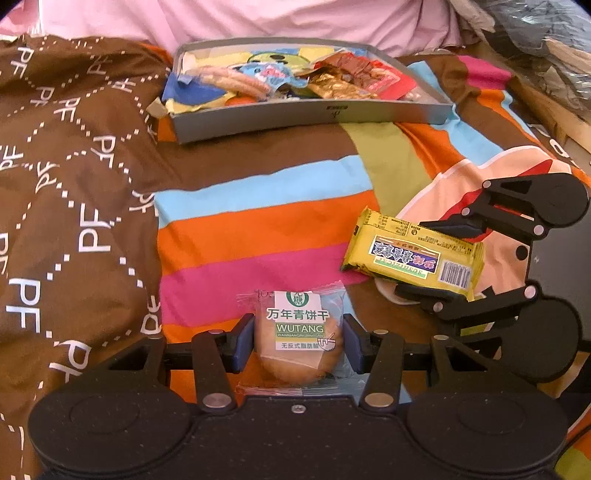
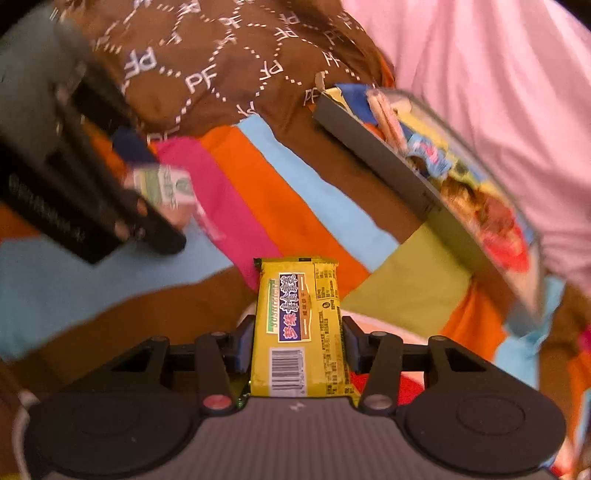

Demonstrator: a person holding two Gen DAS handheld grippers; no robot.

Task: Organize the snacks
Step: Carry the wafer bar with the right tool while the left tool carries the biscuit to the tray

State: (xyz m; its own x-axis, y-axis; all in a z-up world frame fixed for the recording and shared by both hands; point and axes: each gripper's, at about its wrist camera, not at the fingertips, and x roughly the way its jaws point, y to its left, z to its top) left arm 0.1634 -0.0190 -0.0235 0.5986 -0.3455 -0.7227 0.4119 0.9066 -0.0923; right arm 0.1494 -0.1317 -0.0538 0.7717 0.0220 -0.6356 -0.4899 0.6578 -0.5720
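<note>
My left gripper (image 1: 298, 341) is shut on a clear-wrapped round biscuit (image 1: 300, 343) with a white and green WUTANG label, held low over the striped bedcover. My right gripper (image 2: 297, 345) is shut on a yellow snack bar (image 2: 300, 325) with a barcode. The left wrist view also shows that yellow snack bar (image 1: 413, 251) at the right, clamped in the black right gripper (image 1: 443, 258). In the right wrist view the biscuit (image 2: 166, 186) appears blurred at the left in the left gripper (image 2: 147, 206). A grey tray (image 1: 314, 114) holding several wrapped snacks lies at the far side of the bed.
The bedcover has bright stripes (image 1: 258, 221) in the middle and a brown PF-patterned part (image 1: 74, 184) on the left. A pink sheet (image 1: 258, 18) lies behind the tray. Dark plastic-wrapped clutter (image 1: 546, 48) fills the far right corner. The grey tray (image 2: 406, 177) sits upper right in the right wrist view.
</note>
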